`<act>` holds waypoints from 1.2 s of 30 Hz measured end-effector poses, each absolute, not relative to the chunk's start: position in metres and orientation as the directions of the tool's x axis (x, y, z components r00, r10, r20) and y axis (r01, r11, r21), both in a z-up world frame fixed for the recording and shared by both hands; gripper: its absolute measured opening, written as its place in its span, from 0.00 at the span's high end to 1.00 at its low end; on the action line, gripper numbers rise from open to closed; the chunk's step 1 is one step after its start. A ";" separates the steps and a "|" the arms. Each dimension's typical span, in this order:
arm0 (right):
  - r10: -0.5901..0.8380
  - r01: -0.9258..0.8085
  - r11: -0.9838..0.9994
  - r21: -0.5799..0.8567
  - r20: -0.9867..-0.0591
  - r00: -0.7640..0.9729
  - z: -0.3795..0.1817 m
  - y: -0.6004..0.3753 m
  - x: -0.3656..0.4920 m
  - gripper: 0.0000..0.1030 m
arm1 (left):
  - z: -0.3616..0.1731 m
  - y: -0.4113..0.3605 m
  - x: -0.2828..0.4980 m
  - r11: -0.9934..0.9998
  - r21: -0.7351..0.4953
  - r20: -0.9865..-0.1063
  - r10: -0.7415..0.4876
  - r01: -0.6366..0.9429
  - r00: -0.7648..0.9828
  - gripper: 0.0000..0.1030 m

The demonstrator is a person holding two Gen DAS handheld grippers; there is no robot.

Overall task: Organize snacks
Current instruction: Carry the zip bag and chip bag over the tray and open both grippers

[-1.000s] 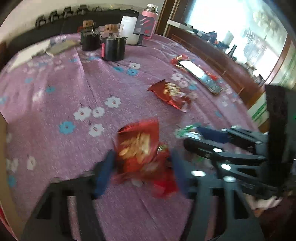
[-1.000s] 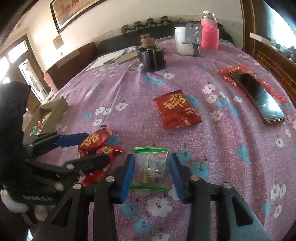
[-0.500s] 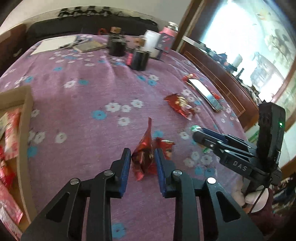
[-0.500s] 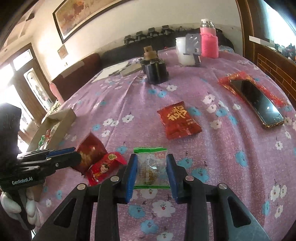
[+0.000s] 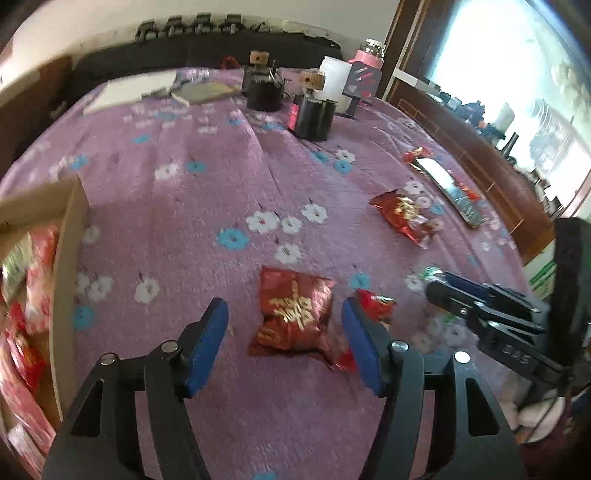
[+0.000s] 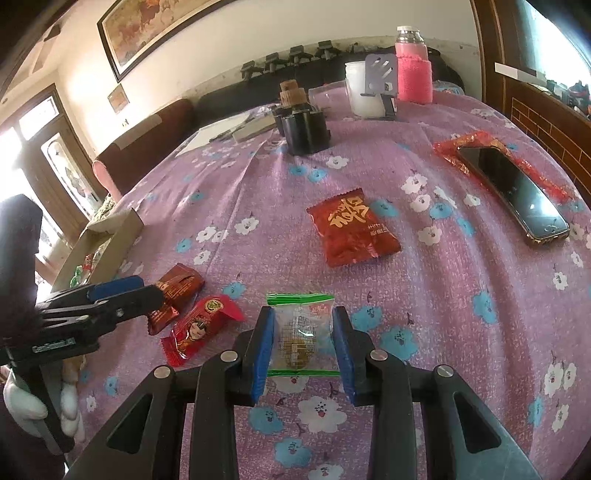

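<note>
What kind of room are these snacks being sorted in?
Probably a home living room: a framed painting on the wall, a dark sofa behind, and a purple flowered tablecloth over the table.

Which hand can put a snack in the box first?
Right, probably. The right tool is already shut on the clear green-edged snack, ready to carry. The left tool sits nearer the cardboard box, but its jaws are opening, with the dark red packet lying loose between them.
</note>
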State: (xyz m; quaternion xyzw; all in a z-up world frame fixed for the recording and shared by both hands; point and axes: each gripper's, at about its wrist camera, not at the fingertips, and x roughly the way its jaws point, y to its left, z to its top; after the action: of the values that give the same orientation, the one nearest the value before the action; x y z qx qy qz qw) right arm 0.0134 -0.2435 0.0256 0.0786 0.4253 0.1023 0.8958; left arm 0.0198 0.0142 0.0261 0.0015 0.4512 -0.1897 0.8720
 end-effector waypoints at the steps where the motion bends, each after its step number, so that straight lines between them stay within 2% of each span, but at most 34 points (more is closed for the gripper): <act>1: 0.250 -0.117 0.967 0.227 -0.746 0.617 0.026 -0.243 0.013 0.68 | 0.026 0.011 0.019 0.934 -0.121 -0.790 -0.295 0.336 0.538 0.39; 3: 0.252 -0.118 0.966 0.229 -0.748 0.615 0.025 -0.244 0.014 0.68 | 0.022 0.004 0.019 0.937 -0.027 -0.796 -0.231 0.348 0.559 0.39; 7: 0.257 -0.119 0.965 0.234 -0.748 0.612 0.025 -0.244 0.014 0.68 | 0.008 -0.011 0.017 0.906 0.002 -0.826 -0.237 0.423 0.511 0.39; 12: 0.264 -0.123 0.963 0.239 -0.754 0.601 0.024 -0.244 0.015 0.68 | 0.010 -0.019 0.020 0.905 -0.010 -0.811 -0.255 0.424 0.526 0.39; 14: 0.266 -0.125 0.963 0.241 -0.756 0.597 0.023 -0.243 0.016 0.68 | 0.011 -0.017 0.021 0.912 -0.010 -0.807 -0.249 0.409 0.535 0.56; 15: 0.271 -0.128 0.961 0.243 -0.757 0.594 0.022 -0.243 0.016 0.68 | 0.013 -0.014 0.022 0.917 -0.024 -0.812 -0.250 0.398 0.528 0.60; 20: 0.271 -0.147 0.962 0.230 -0.747 0.607 0.025 -0.239 0.013 0.68 | 0.018 0.013 0.015 0.933 -0.145 -0.803 -0.306 0.330 0.511 0.60; 27: 0.244 -0.132 0.969 0.210 -0.718 0.652 0.031 -0.241 0.009 0.68 | 0.052 0.066 -0.027 0.924 -0.288 -0.725 -0.382 0.252 0.573 0.60; 31: 0.236 -0.144 0.972 0.188 -0.701 0.673 0.036 -0.237 0.006 0.68 | 0.067 0.101 -0.048 0.940 -0.280 -0.705 -0.338 0.194 0.624 0.60; 36: 0.263 -0.191 0.965 0.182 -0.680 0.685 0.053 -0.220 -0.003 0.69 | 0.070 0.152 -0.064 0.974 -0.205 -0.710 -0.213 0.092 0.672 0.60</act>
State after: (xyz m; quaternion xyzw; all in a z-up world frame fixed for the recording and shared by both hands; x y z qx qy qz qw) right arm -0.0027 -0.2197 0.0530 0.0481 0.3773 0.1238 0.9165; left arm -0.0644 0.1517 0.0703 -0.0759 0.3965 -0.0837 0.9111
